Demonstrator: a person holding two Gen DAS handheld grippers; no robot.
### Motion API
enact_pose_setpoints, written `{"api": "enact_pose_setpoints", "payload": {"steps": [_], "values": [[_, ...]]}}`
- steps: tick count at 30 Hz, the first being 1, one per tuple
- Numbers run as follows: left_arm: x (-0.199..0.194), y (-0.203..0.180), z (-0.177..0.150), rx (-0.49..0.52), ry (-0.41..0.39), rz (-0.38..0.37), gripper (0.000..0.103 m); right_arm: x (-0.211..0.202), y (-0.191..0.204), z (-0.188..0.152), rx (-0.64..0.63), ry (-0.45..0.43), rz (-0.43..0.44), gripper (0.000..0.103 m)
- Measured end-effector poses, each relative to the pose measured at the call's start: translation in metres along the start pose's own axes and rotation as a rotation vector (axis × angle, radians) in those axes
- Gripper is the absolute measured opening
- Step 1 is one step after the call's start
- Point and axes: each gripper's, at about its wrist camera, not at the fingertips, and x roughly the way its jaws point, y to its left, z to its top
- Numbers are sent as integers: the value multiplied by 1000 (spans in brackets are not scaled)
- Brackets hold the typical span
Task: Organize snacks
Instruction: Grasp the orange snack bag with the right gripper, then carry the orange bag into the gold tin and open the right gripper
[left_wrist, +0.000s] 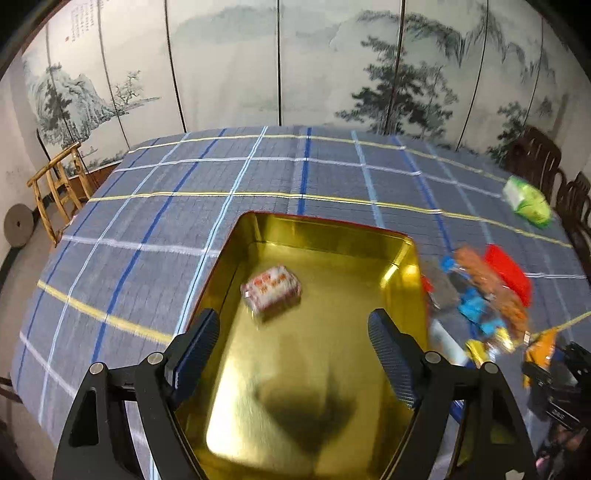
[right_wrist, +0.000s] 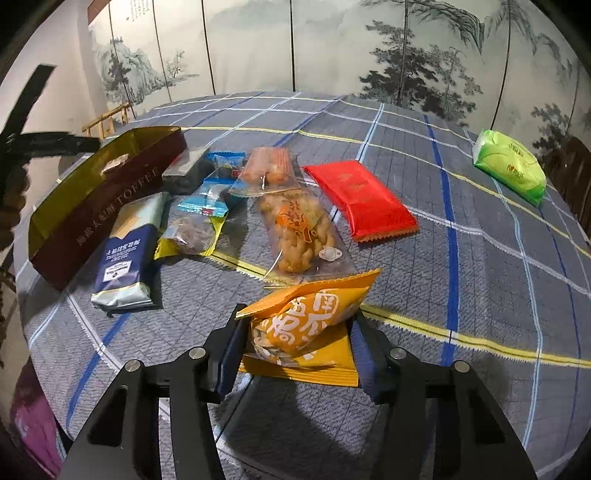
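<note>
My right tool (right_wrist: 295, 350) pinches the orange snack packet (right_wrist: 306, 325) on the bench (right_wrist: 480, 258), well right of the toffee tin (left_wrist: 325, 236). Inside that tin lies one small wrapped snack (left_wrist: 270, 291). My left tool (left_wrist: 295, 354) hangs spread above the tin, nothing between its pads. Other packets lie just right of the tin.

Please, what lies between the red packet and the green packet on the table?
Nothing: between the red packet and the green packet only bare checked tablecloth shows, seen clearly in the right wrist view.
</note>
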Motion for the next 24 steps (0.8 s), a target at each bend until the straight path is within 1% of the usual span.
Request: {"api": "enact_pose_setpoints", "payload": {"steps": [2,6,8,10,12,15,18,20,23,24], "values": [[-22,3,-15,-18,-51,6,80,-10,4,-2,-1,-19,4,53],[-54,9,-37,-17,-103,47,81,-32,17,4,-16,-46,30,53],[-65,17,-48,-38,-104,43,84,-39,27,13,-28,-58,53,53],[-71,25,-58,-65,-93,39,84,-46,40,27,-36,-77,95,53],[-76,28,-68,-61,-88,61,84,-48,54,42,-45,-92,140,53],[-82,27,-82,-23,-72,114,84,-43,81,70,-75,-104,204,53],[-87,27,-93,16,-63,117,84,-33,108,99,-108,-104,258,53],[-88,26,-97,37,-51,133,84,-22,125,115,-139,-95,269,53],[-91,31,-101,45,-52,140,84,-3,152,132,-178,-64,282,53],[-92,32,-101,48,-55,155,84,2,159,136,-191,-57,286,53]]}}
